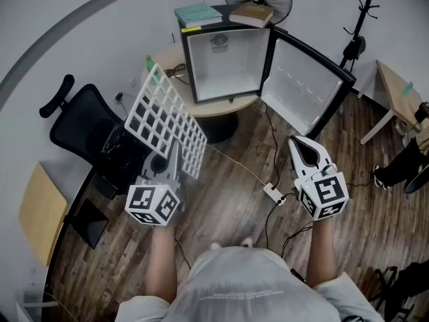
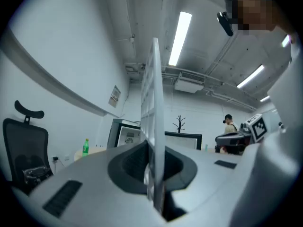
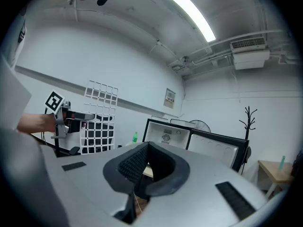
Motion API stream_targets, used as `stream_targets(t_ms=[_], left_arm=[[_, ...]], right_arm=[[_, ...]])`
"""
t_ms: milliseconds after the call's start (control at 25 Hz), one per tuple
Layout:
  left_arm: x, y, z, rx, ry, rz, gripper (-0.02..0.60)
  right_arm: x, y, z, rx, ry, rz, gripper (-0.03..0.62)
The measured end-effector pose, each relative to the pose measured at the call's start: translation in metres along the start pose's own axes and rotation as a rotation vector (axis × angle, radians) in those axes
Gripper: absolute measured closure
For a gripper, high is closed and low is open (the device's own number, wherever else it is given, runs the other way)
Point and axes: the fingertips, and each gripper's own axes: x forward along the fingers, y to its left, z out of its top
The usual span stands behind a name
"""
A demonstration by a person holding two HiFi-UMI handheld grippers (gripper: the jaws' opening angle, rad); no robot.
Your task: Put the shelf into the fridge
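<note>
**Shelf held short of open fridge**

Shelf (image 1: pixel 164 119) is clamped by its near edge in the left tool (image 1: pixel 175 158) and tilted up at left, ready for carrying. Fridge (image 1: pixel 224 62) is set far centre on the bench (image 1: pixel 221 111), door open. Right tool (image 1: pixel 303 151) is pinched together, empty, at right.

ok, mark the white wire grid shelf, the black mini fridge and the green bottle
white wire grid shelf (image 1: pixel 165 118), head view, middle of the grid.
black mini fridge (image 1: pixel 221 62), head view, inner back wall.
green bottle (image 2: pixel 85 147), left gripper view, its body.
</note>
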Motion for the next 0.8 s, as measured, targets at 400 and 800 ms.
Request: stream_targets(t_ms=[400,800], left_arm=[[0.015,-0.025,-0.018,0.254,0.072,-0.009,0.546],[0.036,-0.027,-0.031,0.195,0.090,0.020,0.546]], right_arm=[[0.013,0.002,-0.023,0.029,0.035,0.043,0.580],[0.020,-0.029,-0.033,0.066,0.016,0.058,0.579]])
